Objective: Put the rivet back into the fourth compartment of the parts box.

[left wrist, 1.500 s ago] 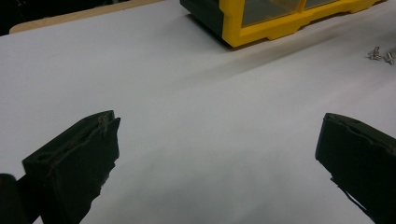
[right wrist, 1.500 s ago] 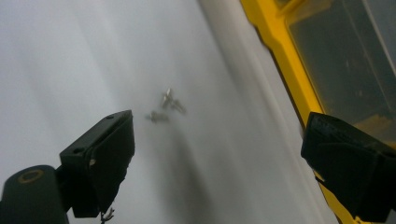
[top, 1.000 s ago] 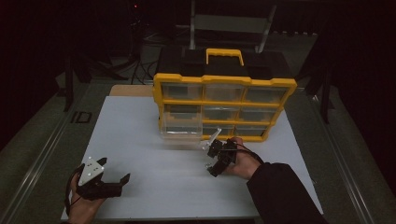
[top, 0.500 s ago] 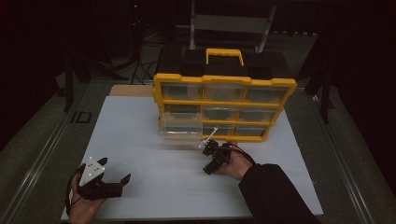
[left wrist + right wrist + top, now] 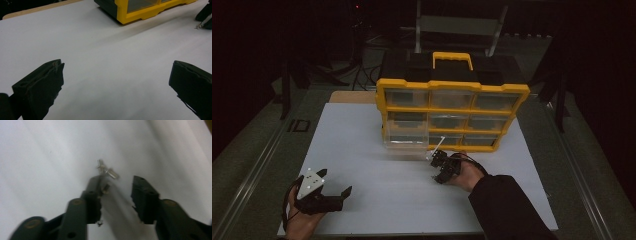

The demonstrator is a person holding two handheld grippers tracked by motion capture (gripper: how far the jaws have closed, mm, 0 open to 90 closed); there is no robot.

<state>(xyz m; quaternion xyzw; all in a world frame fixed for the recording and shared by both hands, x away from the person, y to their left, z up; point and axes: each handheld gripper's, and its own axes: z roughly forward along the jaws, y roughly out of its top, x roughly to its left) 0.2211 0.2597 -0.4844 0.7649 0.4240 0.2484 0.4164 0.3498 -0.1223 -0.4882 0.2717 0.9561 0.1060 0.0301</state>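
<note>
My left tongs (image 5: 343, 192) sit near the front left corner of the white bench (image 5: 362, 150), jaws spread wide with nothing between them; in the left gripper view they frame bare white surface. My right tongs (image 5: 438, 169) are low over the bench just in front of the yellow and black organiser case (image 5: 452, 117), jaws parted. In the right gripper view small metal hardware pieces (image 5: 107, 172) lie on the white surface at the tip of one jaw, touching or nearly touching it; the blur keeps me from telling whether they are screws or clips, and nothing is clamped between the jaws.

The case stands upright at the back of the bench, yellow carry handle (image 5: 453, 56) on top, with rows of clear-fronted compartments. One clear drawer (image 5: 406, 136) at its lower left juts out toward me, close to my right tongs. I cannot make out what any compartment holds. Behind the case, a dark room and a metal frame (image 5: 457, 22).
</note>
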